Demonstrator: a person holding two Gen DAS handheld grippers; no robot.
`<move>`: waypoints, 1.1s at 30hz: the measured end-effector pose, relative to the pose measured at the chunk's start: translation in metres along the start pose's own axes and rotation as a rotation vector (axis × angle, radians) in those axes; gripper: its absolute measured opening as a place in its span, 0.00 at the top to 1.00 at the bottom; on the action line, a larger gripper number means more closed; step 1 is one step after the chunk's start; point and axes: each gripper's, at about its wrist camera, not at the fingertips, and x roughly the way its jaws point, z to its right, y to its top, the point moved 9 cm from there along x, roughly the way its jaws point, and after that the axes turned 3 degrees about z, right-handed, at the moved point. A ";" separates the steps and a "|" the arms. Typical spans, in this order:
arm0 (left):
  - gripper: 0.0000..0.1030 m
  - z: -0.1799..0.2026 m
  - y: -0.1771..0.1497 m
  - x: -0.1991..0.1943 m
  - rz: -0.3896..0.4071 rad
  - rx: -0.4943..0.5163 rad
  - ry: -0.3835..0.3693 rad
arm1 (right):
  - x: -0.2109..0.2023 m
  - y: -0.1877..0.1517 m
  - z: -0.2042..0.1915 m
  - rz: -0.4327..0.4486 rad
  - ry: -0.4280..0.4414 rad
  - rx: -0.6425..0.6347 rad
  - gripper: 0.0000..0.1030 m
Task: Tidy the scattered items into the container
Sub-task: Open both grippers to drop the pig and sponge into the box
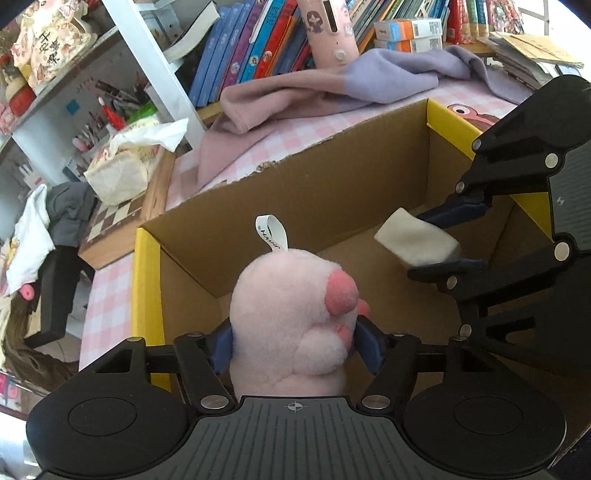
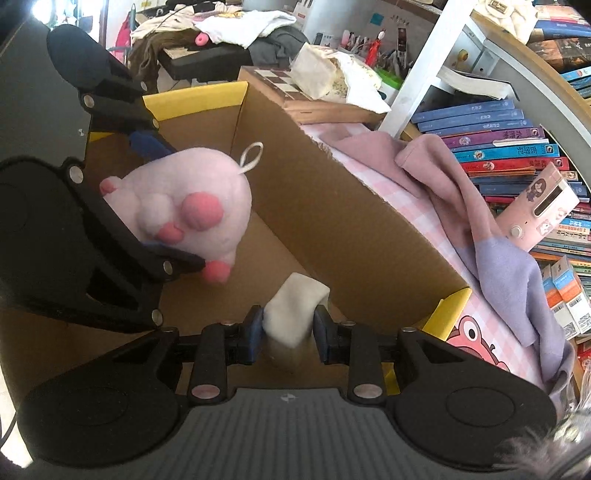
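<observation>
A pink plush toy (image 1: 288, 317) with a white loop tag sits between the blue pads of my left gripper (image 1: 293, 347), which is shut on its sides. It hangs over the open cardboard box (image 1: 295, 192) with yellow rim flaps. My right gripper (image 2: 288, 325) is shut on a cream-white soft pad (image 2: 295, 306), also inside the box mouth near the far wall (image 2: 332, 206). In the right wrist view the left gripper (image 2: 166, 203) and the plush toy (image 2: 184, 199) are at the left. In the left wrist view the right gripper (image 1: 432, 243) and its pad (image 1: 417, 240) are at the right.
A pink and purple garment (image 1: 332, 85) lies on the pink checked cloth (image 1: 258, 147) behind the box. Behind it are books (image 1: 258, 44) and a pink device (image 1: 328, 33). A chessboard (image 1: 110, 218) with a cloth bag (image 1: 122, 170) stands left of the box.
</observation>
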 end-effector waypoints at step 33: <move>0.12 -0.010 -0.004 -0.153 0.338 -0.158 0.186 | -0.148 0.003 -0.007 0.319 -0.115 0.252 0.30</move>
